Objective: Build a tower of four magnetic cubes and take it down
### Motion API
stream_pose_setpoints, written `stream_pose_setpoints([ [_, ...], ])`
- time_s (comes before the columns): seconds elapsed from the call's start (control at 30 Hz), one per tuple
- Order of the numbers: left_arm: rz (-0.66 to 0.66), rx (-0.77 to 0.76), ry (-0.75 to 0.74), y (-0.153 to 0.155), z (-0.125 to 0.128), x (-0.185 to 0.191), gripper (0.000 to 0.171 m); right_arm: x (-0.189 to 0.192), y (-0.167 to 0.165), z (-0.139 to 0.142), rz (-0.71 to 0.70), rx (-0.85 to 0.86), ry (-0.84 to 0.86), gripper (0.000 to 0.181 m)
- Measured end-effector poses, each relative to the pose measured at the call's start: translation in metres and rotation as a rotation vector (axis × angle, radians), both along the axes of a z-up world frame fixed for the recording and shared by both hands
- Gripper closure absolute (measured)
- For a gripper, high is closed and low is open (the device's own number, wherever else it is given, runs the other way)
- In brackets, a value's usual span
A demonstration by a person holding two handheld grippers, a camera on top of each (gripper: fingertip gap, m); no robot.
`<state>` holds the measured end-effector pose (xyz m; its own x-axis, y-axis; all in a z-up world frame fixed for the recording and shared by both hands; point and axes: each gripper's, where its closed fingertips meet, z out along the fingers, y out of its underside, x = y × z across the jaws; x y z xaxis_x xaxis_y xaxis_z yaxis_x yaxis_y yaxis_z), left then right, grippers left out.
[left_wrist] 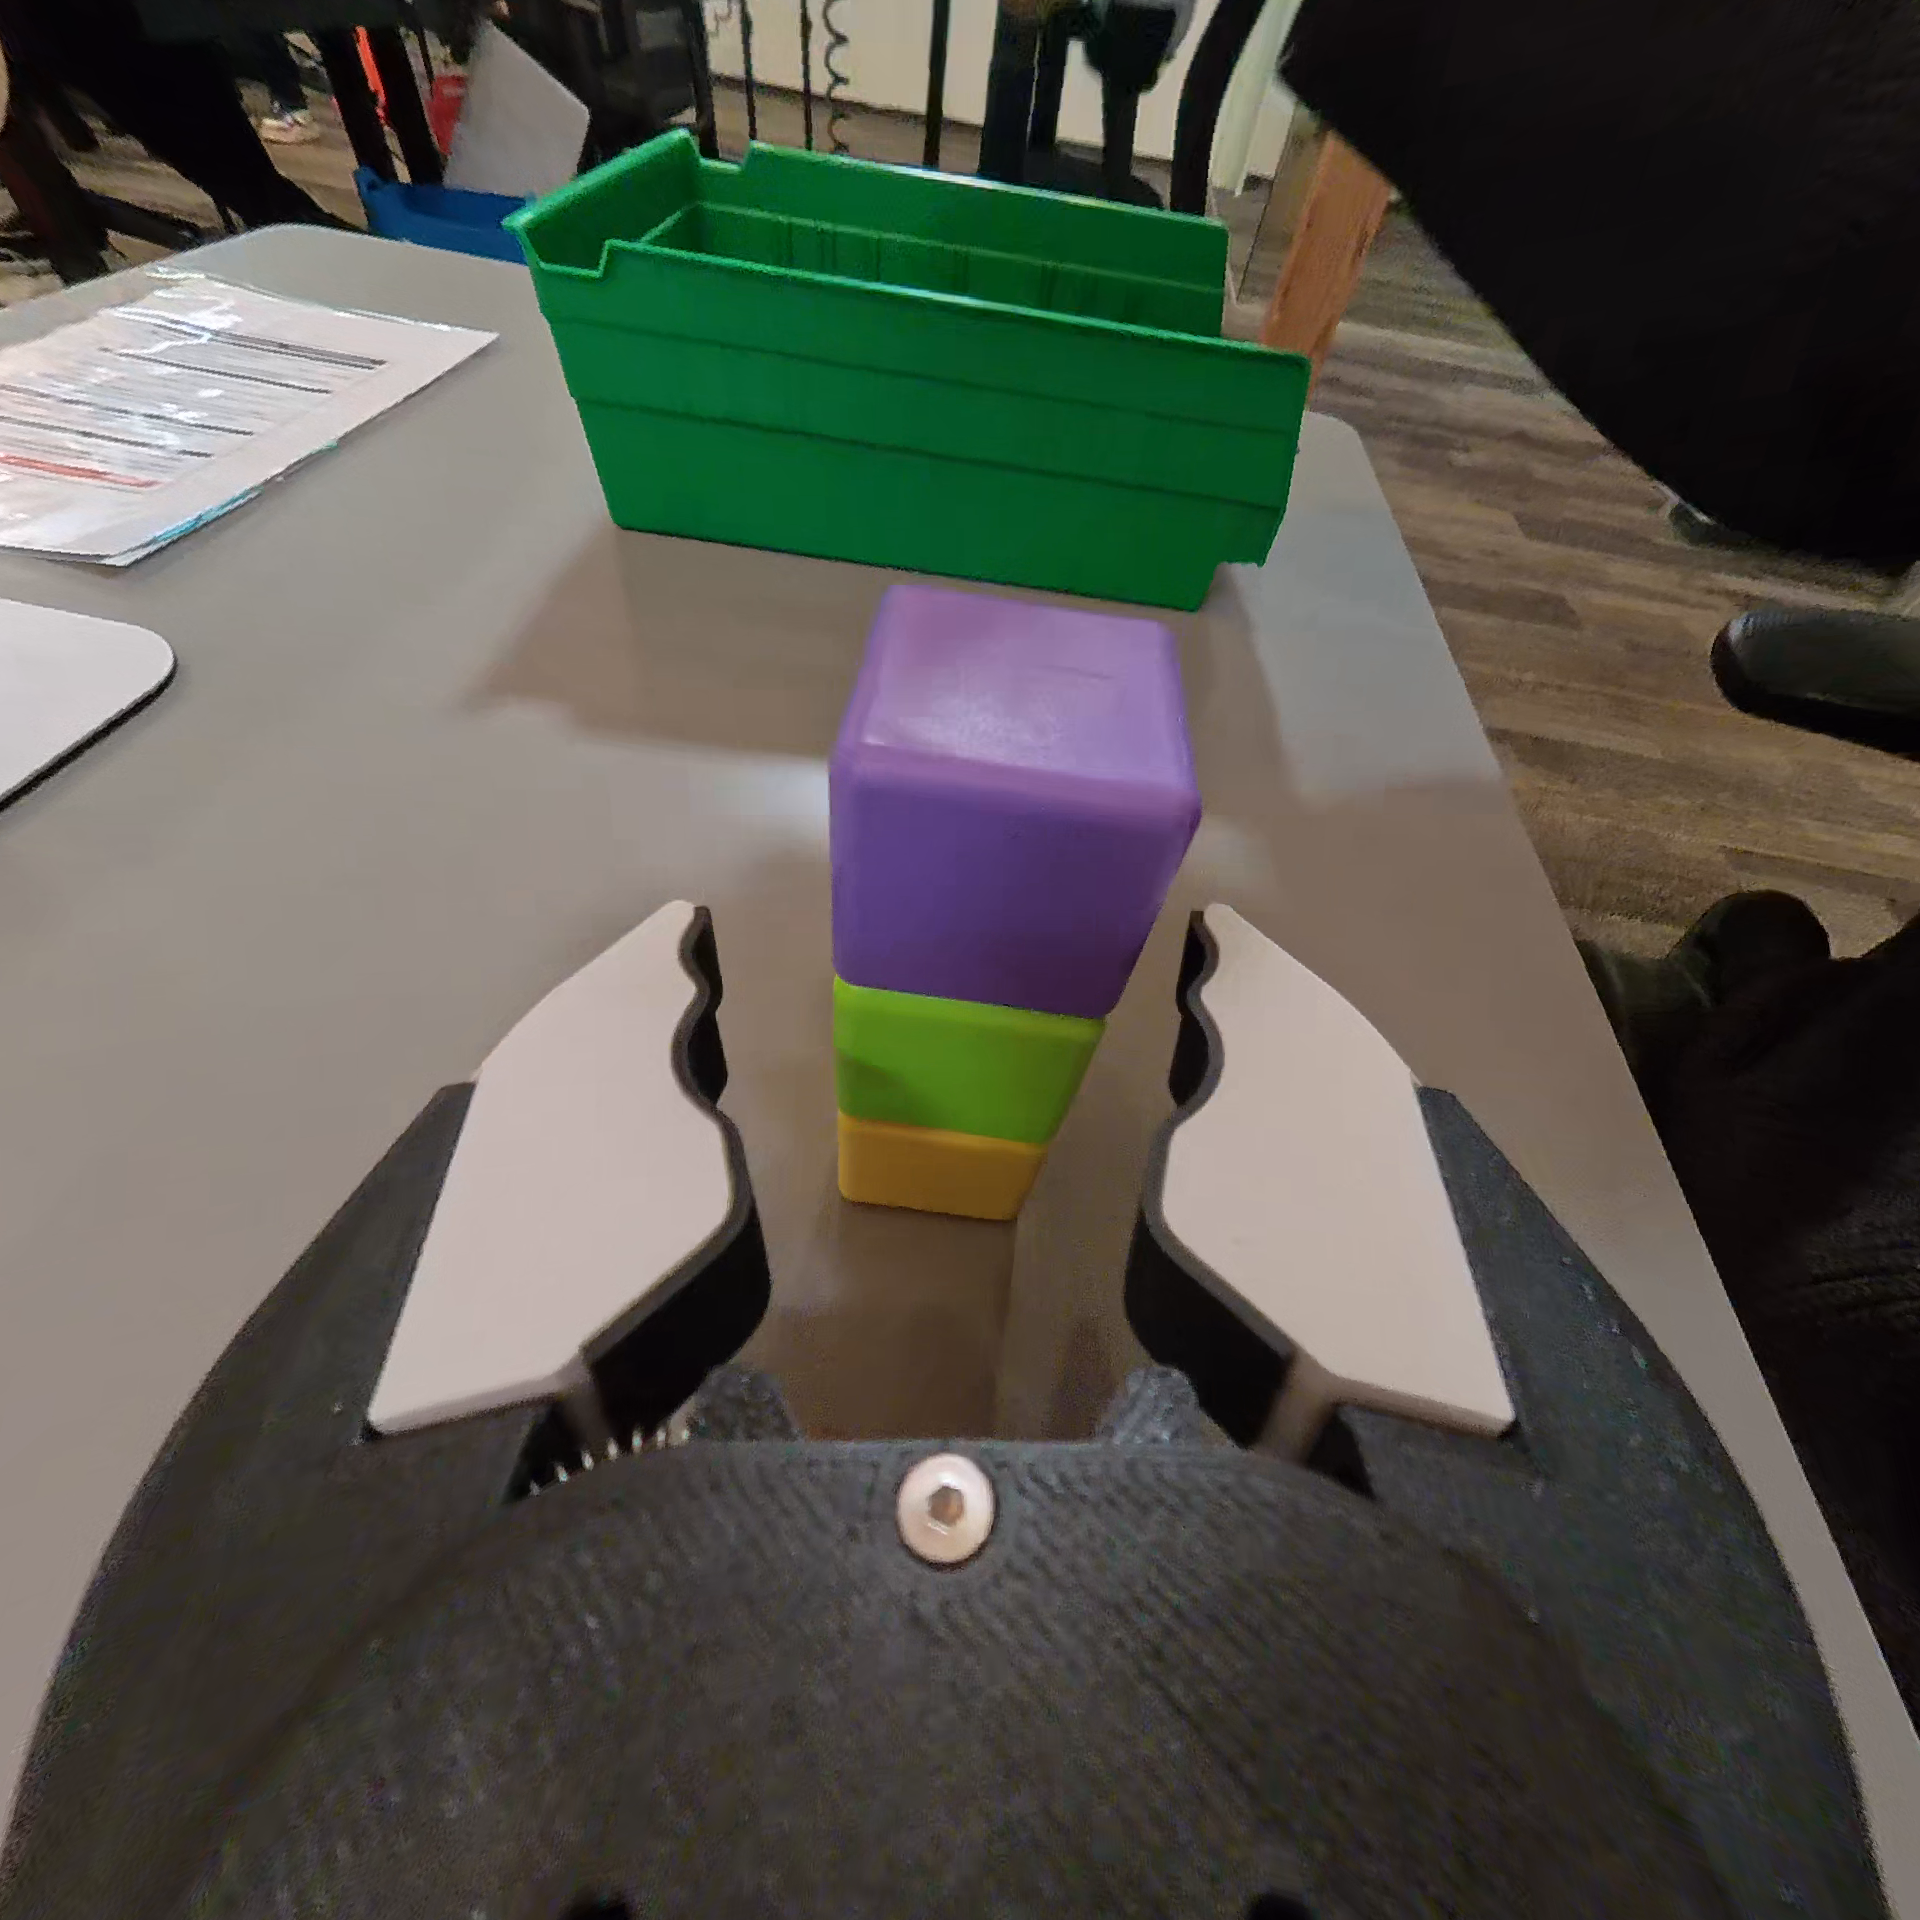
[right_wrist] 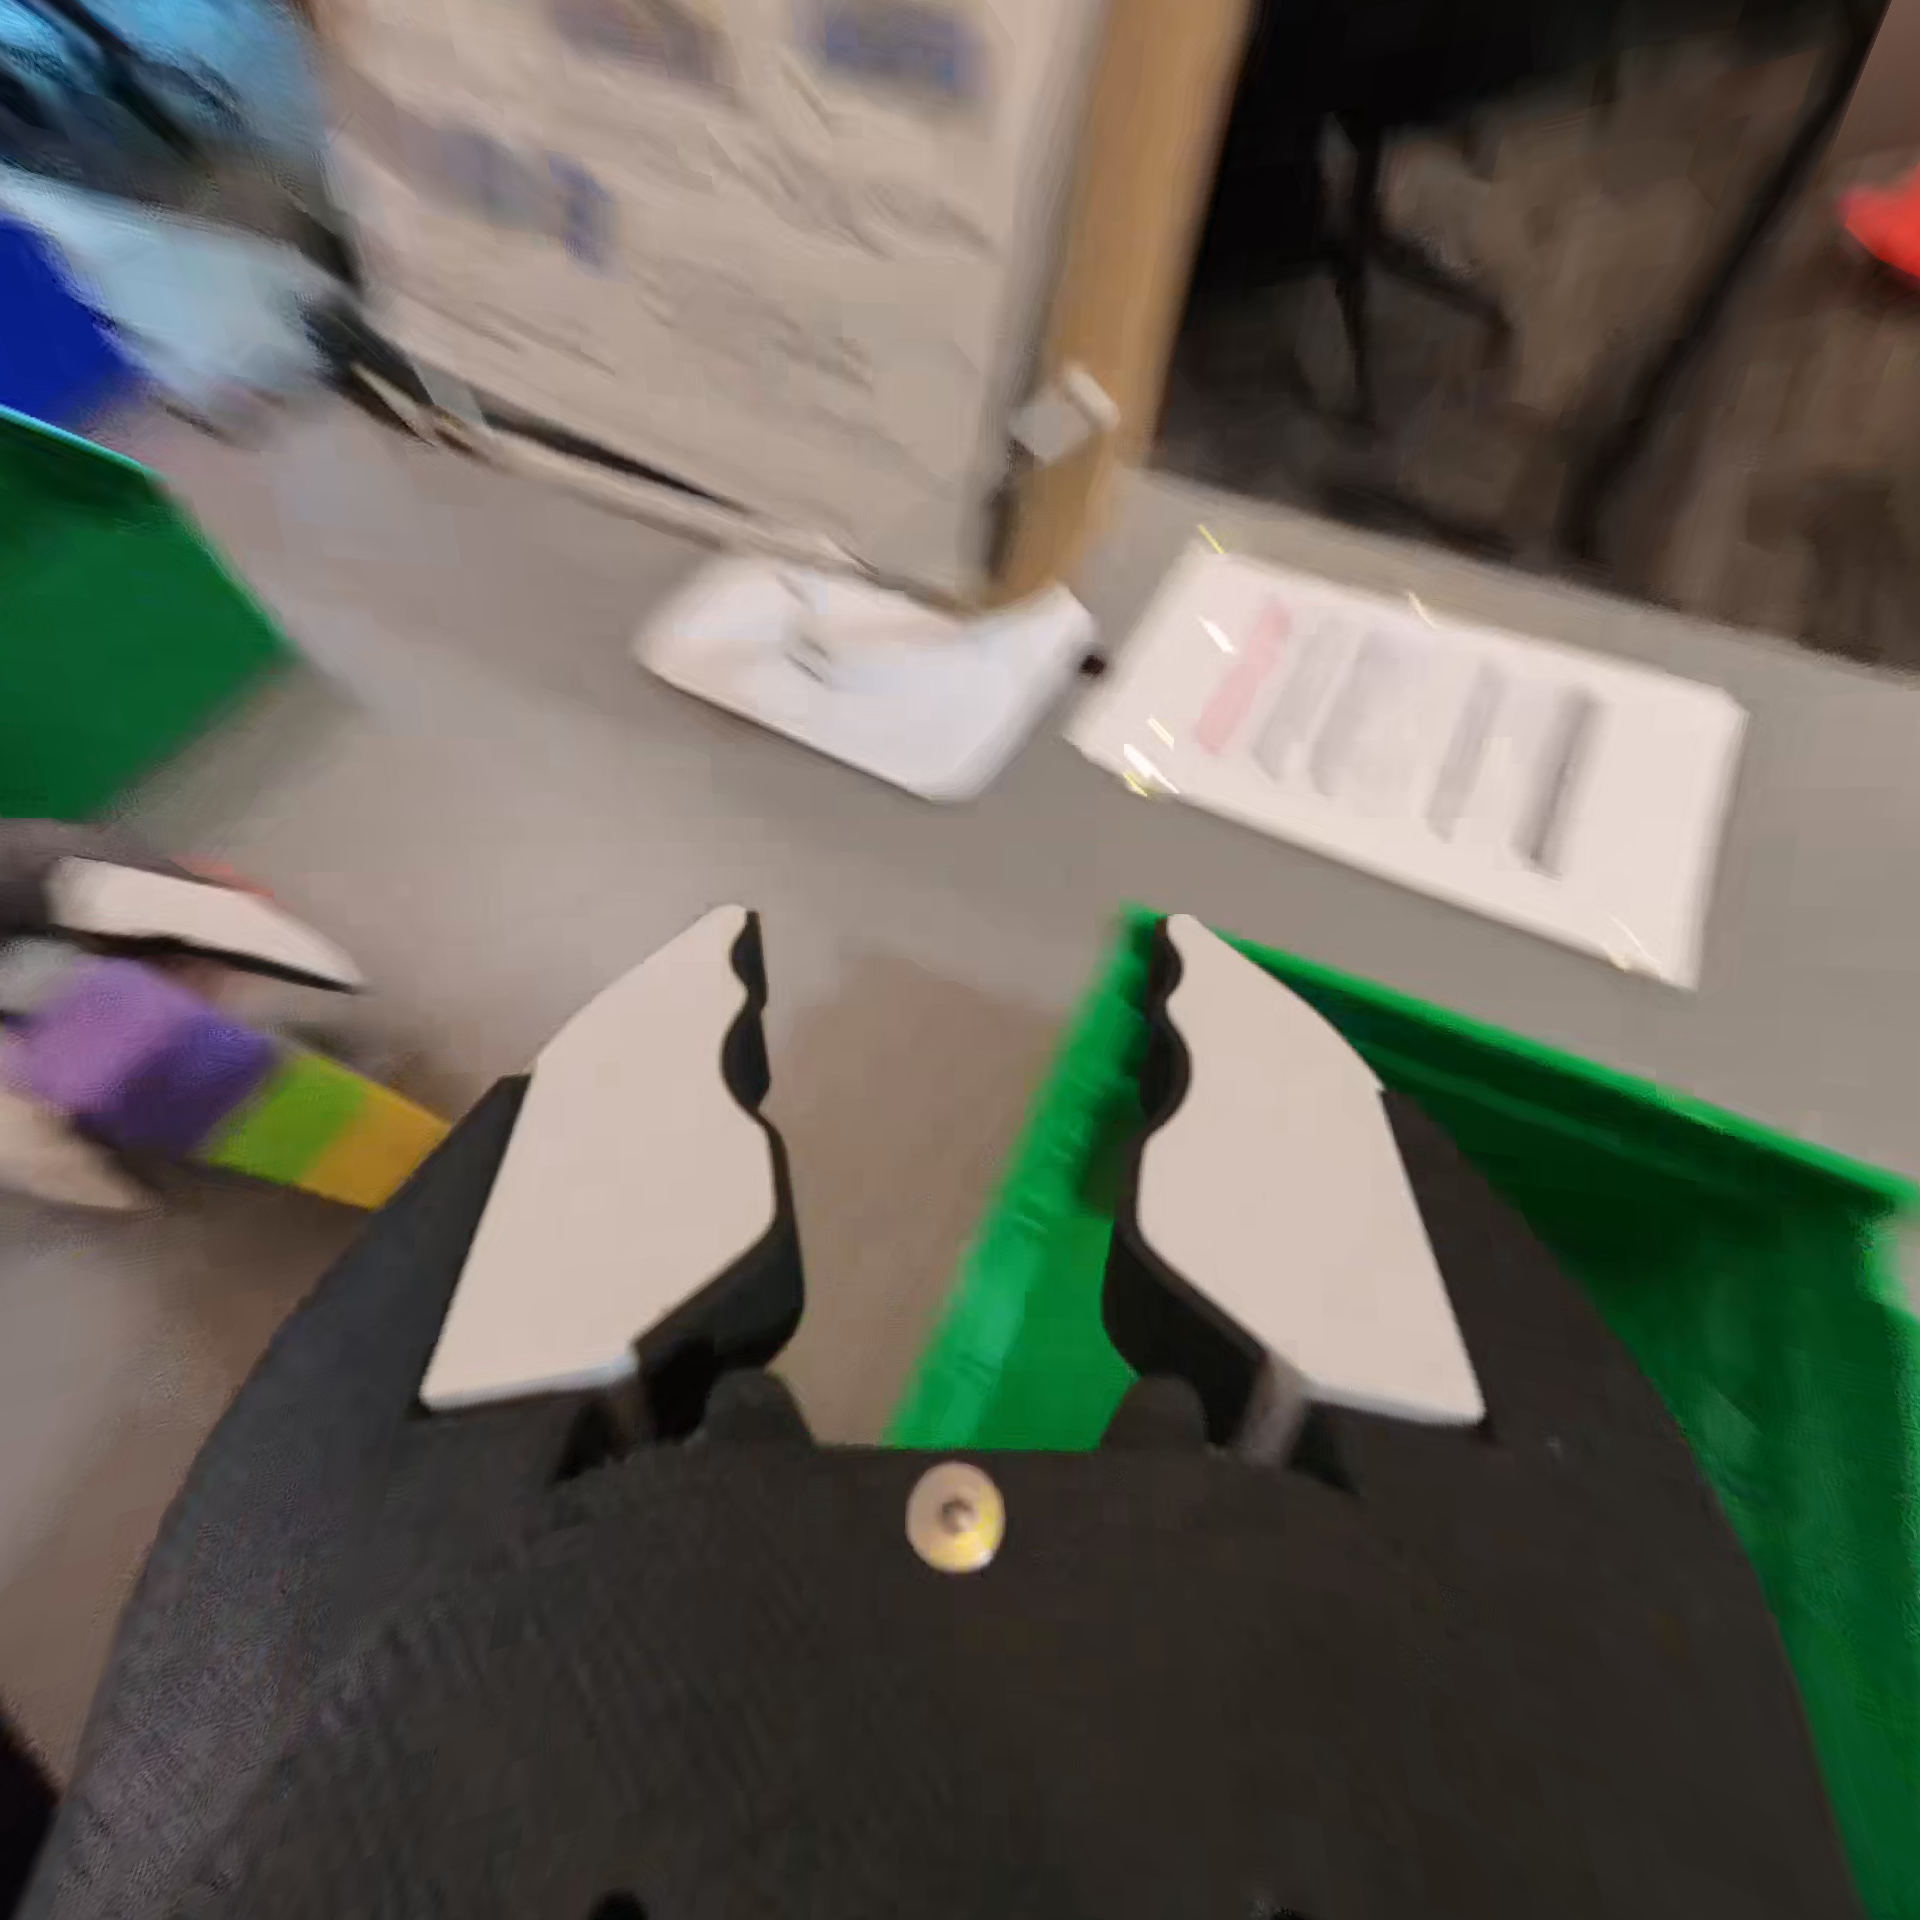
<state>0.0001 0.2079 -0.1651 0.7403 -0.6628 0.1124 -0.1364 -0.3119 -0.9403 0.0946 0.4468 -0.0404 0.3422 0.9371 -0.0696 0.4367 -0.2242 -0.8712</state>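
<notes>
A stack of three cubes stands on the grey table [left_wrist: 364,831]: a purple cube [left_wrist: 1008,821] on top, a light green cube [left_wrist: 961,1065] in the middle, a yellow cube [left_wrist: 935,1174] at the bottom. My left gripper [left_wrist: 951,935] is open, its fingers apart on either side of the stack and touching nothing. The stack also shows blurred at the left of the right wrist view [right_wrist: 208,1081], with the left gripper's white fingers [right_wrist: 197,925] beside it. My right gripper [right_wrist: 956,945] is open and empty, hovering over the corner of a green bin [right_wrist: 1558,1164].
A green bin [left_wrist: 914,416] stands just behind the stack; another green bin side [right_wrist: 94,623] shows at the left of the right wrist view. A printed sheet in plastic [left_wrist: 187,405] [right_wrist: 1423,748], a white pad [right_wrist: 873,686] and a cardboard box [right_wrist: 727,260] sit on the table. The table edge runs along the right. About 30 cm separates my left fingertips from my right. It is some 5 cm from my left tips to the purple cube [left_wrist: 1008,821].
</notes>
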Motion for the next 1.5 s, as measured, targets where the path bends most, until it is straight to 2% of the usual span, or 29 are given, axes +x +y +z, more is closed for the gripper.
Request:
stream_pose_setpoints([
  [0.07, -0.004, -0.015, 0.036, -0.001, -0.005, 0.000, 0.086, -0.021, -0.057, 0.032, 0.129, 0.038, 0.191, 0.109],
  [0.13, -0.009, -0.037, 0.081, -0.002, -0.012, 0.001, 0.085, -0.040, -0.104, 0.042, 0.222, 0.114, 0.295, 0.111],
  [0.2, -0.004, -0.061, 0.129, -0.003, -0.021, 0.000, 0.084, -0.057, -0.137, 0.032, 0.277, 0.189, 0.314, 0.122],
  [0.23, 0.005, -0.072, 0.146, -0.002, -0.024, 0.000, 0.085, -0.066, -0.146, 0.021, 0.286, 0.224, 0.282, 0.131],
  [0.27, 0.008, -0.080, 0.158, -0.001, -0.026, 0.000, 0.085, -0.074, -0.151, 0.006, 0.295, 0.252, 0.221, 0.132],
  [0.37, 0.021, -0.086, 0.168, 0.000, -0.027, -0.001, 0.087, -0.094, -0.178, -0.027, 0.399, 0.205, 0.164, 0.120],
  [0.5, 0.006, -0.091, 0.140, -0.001, -0.026, -0.001, 0.099, -0.101, -0.219, -0.037, 0.580, 0.063, 0.275, 0.109],
  [0.63, -0.019, -0.104, 0.112, -0.002, -0.025, 0.000, 0.112, -0.100, -0.231, -0.039, 0.645, -0.055, 0.390, 0.105],
  [0.7, -0.030, -0.111, 0.106, -0.003, -0.025, 0.001, 0.119, -0.101, -0.233, -0.048, 0.651, -0.058, 0.403, 0.103],
  [0.83, -0.033, -0.116, 0.102, -0.003, -0.025, 0.001, 0.119, -0.108, -0.238, -0.071, 0.667, -0.025, 0.371, 0.100],
  [0.93, -0.035, -0.118, 0.100, -0.003, -0.025, 0.002, 0.119, -0.112, -0.243, -0.084, 0.674, -0.006, 0.347, 0.105],
  [1.03, -0.037, -0.119, 0.100, -0.003, -0.026, 0.002, 0.119, -0.114, -0.248, -0.083, 0.678, 0.006, 0.381, 0.114],
  [1.5, -0.034, -0.117, 0.106, -0.003, -0.026, 0.002, 0.119, -0.114, -0.248, -0.082, 0.668, 0.033, 0.420, 0.127],
])
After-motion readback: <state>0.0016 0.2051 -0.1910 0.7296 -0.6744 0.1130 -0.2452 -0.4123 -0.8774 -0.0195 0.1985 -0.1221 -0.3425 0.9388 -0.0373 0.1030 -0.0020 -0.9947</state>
